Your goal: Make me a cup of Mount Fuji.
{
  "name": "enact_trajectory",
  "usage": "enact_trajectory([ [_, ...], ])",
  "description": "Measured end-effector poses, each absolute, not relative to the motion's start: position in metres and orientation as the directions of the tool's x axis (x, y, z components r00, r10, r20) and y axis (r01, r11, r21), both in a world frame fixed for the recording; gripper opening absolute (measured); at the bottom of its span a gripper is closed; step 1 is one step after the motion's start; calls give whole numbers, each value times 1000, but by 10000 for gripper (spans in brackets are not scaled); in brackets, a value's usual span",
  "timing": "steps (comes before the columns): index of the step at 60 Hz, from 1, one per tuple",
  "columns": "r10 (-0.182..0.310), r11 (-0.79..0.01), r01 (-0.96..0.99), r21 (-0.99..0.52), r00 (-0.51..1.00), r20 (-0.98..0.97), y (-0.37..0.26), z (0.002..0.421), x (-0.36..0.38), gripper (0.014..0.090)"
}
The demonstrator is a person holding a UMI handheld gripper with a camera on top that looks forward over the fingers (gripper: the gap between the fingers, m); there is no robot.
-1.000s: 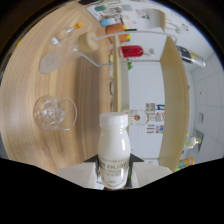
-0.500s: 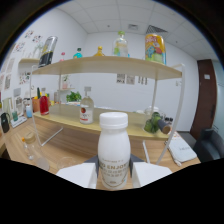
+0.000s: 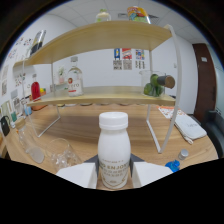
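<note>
Setting: wooden desk (image 3: pixel 90 127) with two-tier shelf (image 3: pixel 107 97), white wall behind
Hand-held gripper (image 3: pixel 114 175): bottom centre, both fingers pressed on white bottle (image 3: pixel 114 150)
Bottle: upright, capped, frame centre
Left of fingers: clear glasses (image 3: pixel 57 152)
Right: blue cap (image 3: pixel 172 166)

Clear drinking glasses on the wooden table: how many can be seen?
2. One clear stemmed glass lies on the wooden table, just left of the claw, which grips the white plastic bottle. Another clear glass is farther left. Others may be hidden.
</note>
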State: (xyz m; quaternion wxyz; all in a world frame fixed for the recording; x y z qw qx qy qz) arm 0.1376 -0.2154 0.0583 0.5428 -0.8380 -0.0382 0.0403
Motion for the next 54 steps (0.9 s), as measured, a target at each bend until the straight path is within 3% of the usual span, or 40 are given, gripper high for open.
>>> enact_trajectory([
  [17, 60, -458, -5, -889, 998, -36, -232, 51, 142, 516],
  [23, 26, -482, -38, -875, 998, -57, -241, 55, 143, 613],
  [29, -25, -487, -95, -868, 995, -95, -252, 73, 142, 842],
  [31, -45, -489, -104, -866, 995, -94, -257, 81, 143, 865],
  [40, -95, -493, -110, -863, 993, -73, -286, 118, 130, 847],
  [54, -101, -532, -57, -845, 995, -4, -328, 147, 83, 850],
])
